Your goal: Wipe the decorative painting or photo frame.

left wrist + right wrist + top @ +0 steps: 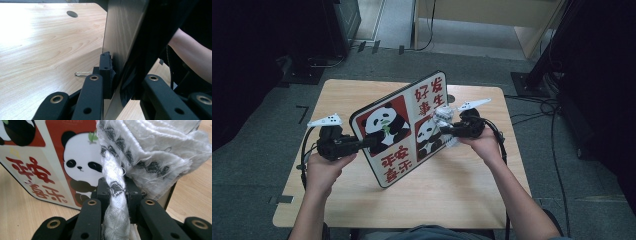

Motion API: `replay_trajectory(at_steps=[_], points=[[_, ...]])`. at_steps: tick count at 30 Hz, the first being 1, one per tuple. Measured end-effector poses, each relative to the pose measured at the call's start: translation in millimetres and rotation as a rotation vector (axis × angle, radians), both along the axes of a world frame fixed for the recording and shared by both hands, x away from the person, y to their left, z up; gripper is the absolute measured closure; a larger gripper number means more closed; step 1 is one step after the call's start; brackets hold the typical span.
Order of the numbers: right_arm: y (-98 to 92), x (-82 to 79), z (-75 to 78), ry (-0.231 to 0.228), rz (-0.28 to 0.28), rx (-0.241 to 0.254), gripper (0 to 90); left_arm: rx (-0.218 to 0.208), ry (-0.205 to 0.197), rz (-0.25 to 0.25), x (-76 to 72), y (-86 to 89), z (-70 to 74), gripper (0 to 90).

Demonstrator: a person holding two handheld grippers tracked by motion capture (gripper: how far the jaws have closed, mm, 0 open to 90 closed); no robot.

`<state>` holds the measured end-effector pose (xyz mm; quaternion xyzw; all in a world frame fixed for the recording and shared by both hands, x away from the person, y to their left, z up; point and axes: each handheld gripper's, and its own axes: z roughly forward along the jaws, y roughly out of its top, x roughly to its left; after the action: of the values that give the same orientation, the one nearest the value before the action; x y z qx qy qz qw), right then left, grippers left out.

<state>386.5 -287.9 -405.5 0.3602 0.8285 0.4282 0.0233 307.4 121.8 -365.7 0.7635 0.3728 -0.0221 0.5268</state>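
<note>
A flat board [402, 125] printed with pandas and red characters stands tilted over the wooden table [462, 195]. My left gripper [373, 142] is shut on the board's left edge; in the left gripper view the board [117, 37] is edge-on, clamped in that gripper [120, 75]. My right gripper [443, 131] is shut on a bunched white cloth [442, 116] with grey pattern, and the cloth rests against the board's face near the right panda. In the right gripper view the cloth [150, 150] bulges above the gripper [116, 188], with the board [72, 157] just behind.
A round cable hole [450, 98] sits near the table's far edge. A thin metal pin [82, 73] lies on the table by the left jaws. Cables [537, 107] trail on the floor at right, and dark stands [532, 80] are beyond the table.
</note>
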Motion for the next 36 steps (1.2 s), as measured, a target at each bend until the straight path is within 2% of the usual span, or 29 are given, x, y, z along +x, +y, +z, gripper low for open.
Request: replay_trajectory(at_steps=[11, 15, 21, 31, 36], points=[[1.2, -0.2, -19.4, 0.038, -0.003, -0.004, 79.4, -0.002, 0.001, -0.011, -0.5, 0.0, -0.2, 77.9], [0.9, -1.0, -24.4, 0.039, -0.004, -0.012, 79.4, -0.007, 0.001, -0.009, -1.0, 0.0, -0.6, 77.8], [-2.3, -0.8, -38.9, 0.07, -0.013, -0.01, 79.3, -0.003, -0.001, -0.013, -1.0, -0.1, -0.4, 77.8], [-3.6, -4.6, -52.5, 0.081, -0.02, -0.041, 78.8, -0.013, 0.005, -0.021, 0.0, 0.6, -1.2, 77.3], [-5.6, -6.4, -60.4, 0.106, -0.034, -0.04, 78.8, -0.008, -0.001, -0.019, -0.5, 0.2, -1.0, 77.6]])
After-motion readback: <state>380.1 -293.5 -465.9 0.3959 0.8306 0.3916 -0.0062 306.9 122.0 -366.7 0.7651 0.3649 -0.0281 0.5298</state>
